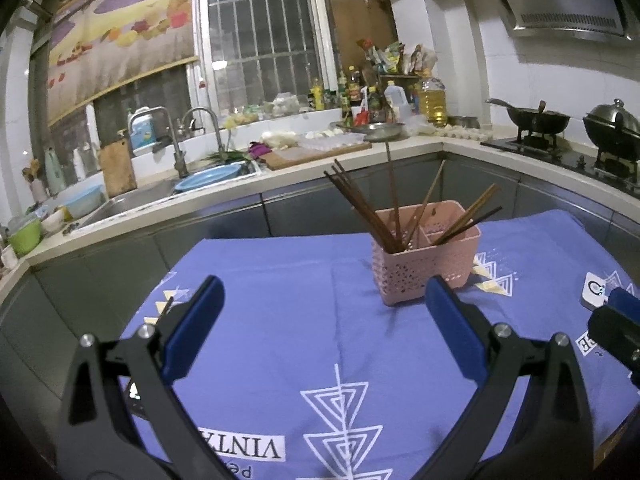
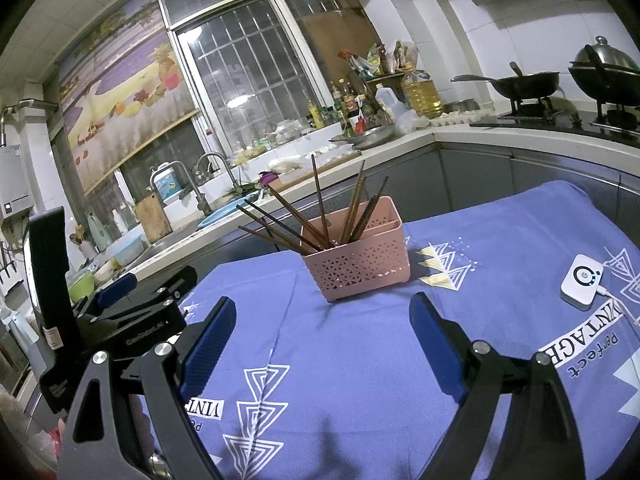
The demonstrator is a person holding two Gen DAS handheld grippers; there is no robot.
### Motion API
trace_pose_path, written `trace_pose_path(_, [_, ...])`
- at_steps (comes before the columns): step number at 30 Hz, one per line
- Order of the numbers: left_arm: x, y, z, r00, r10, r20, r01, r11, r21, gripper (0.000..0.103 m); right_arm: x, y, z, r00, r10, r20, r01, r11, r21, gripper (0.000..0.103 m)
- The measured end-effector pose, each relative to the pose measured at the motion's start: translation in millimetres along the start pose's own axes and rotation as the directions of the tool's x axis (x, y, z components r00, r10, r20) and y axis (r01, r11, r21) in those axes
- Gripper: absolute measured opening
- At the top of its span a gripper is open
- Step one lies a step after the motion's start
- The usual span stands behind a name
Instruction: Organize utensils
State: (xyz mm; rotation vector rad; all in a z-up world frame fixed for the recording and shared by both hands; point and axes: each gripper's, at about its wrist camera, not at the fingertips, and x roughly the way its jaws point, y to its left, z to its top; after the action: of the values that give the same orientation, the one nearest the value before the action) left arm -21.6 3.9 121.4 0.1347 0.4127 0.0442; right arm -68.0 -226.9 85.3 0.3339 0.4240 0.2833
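Left wrist view: you are holding the left gripper with fingers spread wide and empty over the blue tablecloth, just short of the pink utensil basket bristling with brown chopsticks. You are also keeping the right gripper agape, gripping nothing, with the basket standing ahead, untouched.

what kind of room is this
A home kitchen, most likely: a sink with faucets under a barred window, a wok on a gas stove, and a large cooking oil bottle on the counter.
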Motion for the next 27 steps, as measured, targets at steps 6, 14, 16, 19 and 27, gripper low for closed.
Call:
trace_pose_path(6, [1,-1,0,1.0,0.005,0.001,-0.005,1.0,0.002,0.097,-1,1,1,1.0,0.001,0.002,-0.001,1.0,-0.005,0.087])
trace_pose_path(14, [-1,5,-2,1.0,0.002,-0.004,-0.002,1.0,-0.015,0.097,-4,9,3,1.0,0.006,0.007,-0.006,1.0,-0.023,0.087])
trace_pose_path(16, [0,5,-2,1.0,0.009,-0.007,-0.009,1.0,-0.014,0.097,-4,9,2,1.0,0.006,0.006,-0.006,1.0,-0.021,0.087])
trace_pose_path(19, [0,6,-3,1.0,0.008,-0.01,-0.008,1.0,-0.015,0.097,-4,10,2,1.0,0.006,0.006,-0.006,1.0,-0.023,0.087])
trace_pose_path(27, [-1,9,-3,1.0,0.024,-0.011,-0.024,1.0,-0.019,0.097,-4,11,1,1.0,0.005,0.006,-0.005,1.0,-0.022,0.087])
